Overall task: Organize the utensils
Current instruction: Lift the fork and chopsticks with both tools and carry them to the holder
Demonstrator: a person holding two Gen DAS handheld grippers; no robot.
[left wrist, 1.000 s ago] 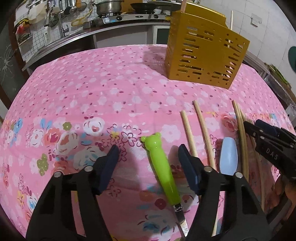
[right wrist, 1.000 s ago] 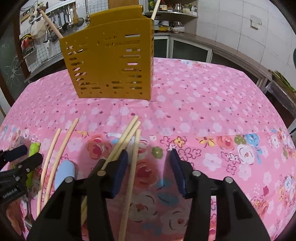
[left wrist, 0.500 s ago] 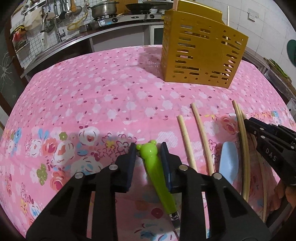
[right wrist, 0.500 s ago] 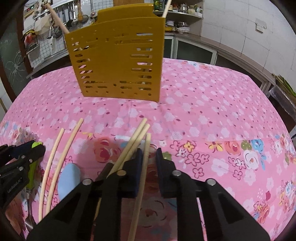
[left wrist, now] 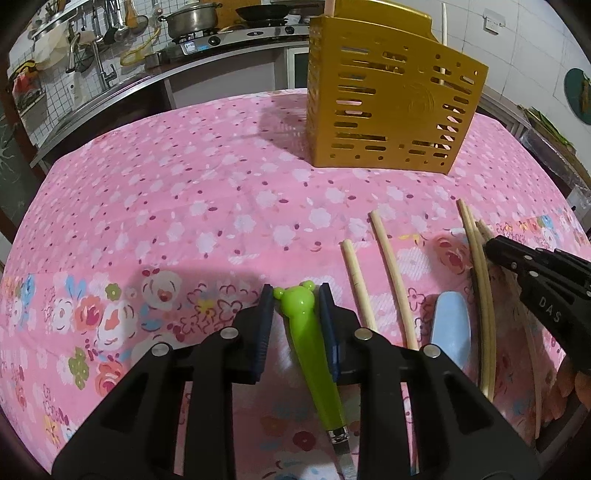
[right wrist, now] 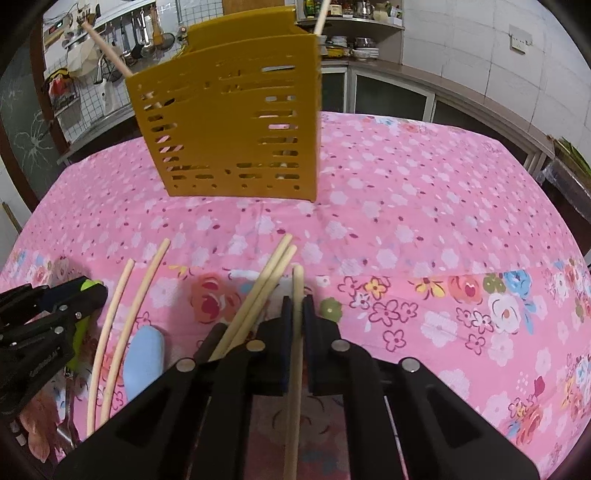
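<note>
1. Left gripper (left wrist: 295, 291) is clenched on the green bear-headed utensil (left wrist: 308, 332), its blue pads pressed against both sides of the handle just below the bear's ears; the utensil lies on the table (left wrist: 184, 206) with its metal end pointing toward the near edge.
2. Right gripper (right wrist: 297, 301) is clamped on a single wooden chopstick (right wrist: 297, 280), whose tip pokes out past the fingertips toward the far side while the rest runs back between the fingers.
3. Just left of that chopstick, two more chopsticks (right wrist: 266, 284) lie side by side and touching, angled toward the far right (their near ends pass under the right gripper's body).
4. Further left, another pair of chopsticks (right wrist: 125, 306) lies loosely parallel, slightly apart, and a light blue spoon (right wrist: 144, 354) rests between this pair and the touching pair.
5. A yellow slotted utensil holder (right wrist: 229, 129) stands upright on the far part of the table, well apart from the loose utensils, with chopsticks already sticking out of its top.
6. A pink floral cloth covers the table, and a kitchen counter with a steel pot (left wrist: 192, 22) sits beyond it.
</note>
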